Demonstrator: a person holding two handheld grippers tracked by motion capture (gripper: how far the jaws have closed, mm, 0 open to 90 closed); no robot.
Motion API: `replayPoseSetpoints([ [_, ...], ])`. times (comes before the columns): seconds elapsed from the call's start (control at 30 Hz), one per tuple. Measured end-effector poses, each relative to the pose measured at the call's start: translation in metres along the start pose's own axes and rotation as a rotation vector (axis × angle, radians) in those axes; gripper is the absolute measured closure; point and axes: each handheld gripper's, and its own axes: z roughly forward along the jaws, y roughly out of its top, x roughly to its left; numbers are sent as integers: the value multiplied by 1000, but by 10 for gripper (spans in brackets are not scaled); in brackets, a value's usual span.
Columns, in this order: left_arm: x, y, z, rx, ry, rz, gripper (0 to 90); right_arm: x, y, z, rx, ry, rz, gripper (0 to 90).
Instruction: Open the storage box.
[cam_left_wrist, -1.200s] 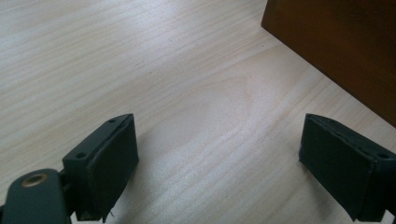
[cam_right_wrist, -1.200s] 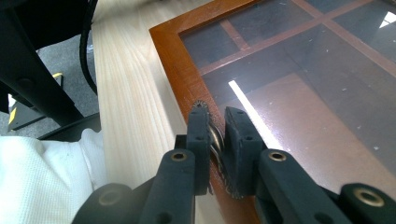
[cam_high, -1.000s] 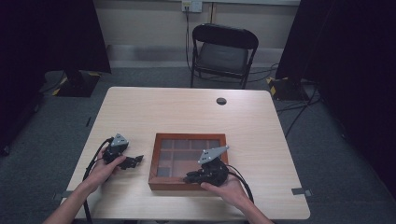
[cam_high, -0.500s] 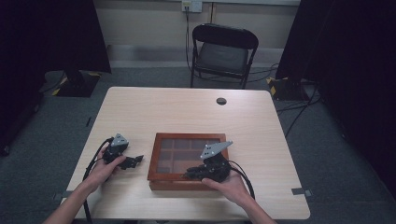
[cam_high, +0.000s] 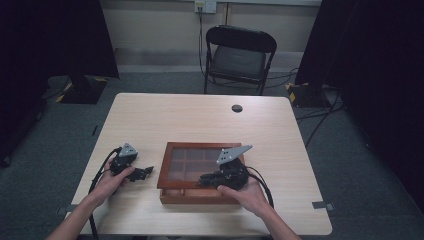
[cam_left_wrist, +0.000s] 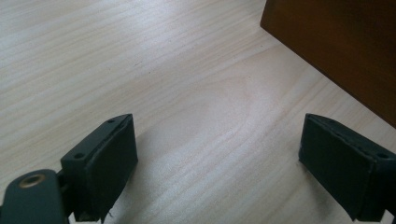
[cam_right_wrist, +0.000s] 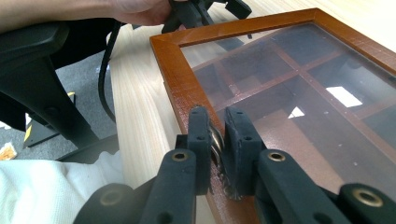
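Wooden box (cam_left_wrist: 345, 51): cut off by the top and right edges in the left gripper view, one dark side wall visible.
Small metal piece (cam_right_wrist: 217, 145): pinched between right gripper (cam_right_wrist: 217, 135) fingers at the box's near frame, mostly covered, identity unclear.
Compartment contents under the box's glass lid (cam_right_wrist: 299, 93): indistinct behind reflections.

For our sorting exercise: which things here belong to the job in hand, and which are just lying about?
In the job:
box
lid
latch
right gripper, shut on the latch
left gripper, open beside the box

Lying about:
chair
black disc
table
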Motion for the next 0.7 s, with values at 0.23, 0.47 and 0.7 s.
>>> replayPoseSetpoints([
  [0.23, 0, 0, 0, 0, 0, 0, 108, -1, 7, -4, -15, 1, -1, 818],
  [0.47, 0, 0, 0, 0, 0, 0, 108, -1, 10, -7, -22, 1, 4, 818],
  [0.7, 0, 0, 1, -5, -6, -10, 105, -1, 12, -7, -18, -1, 0, 818],
])
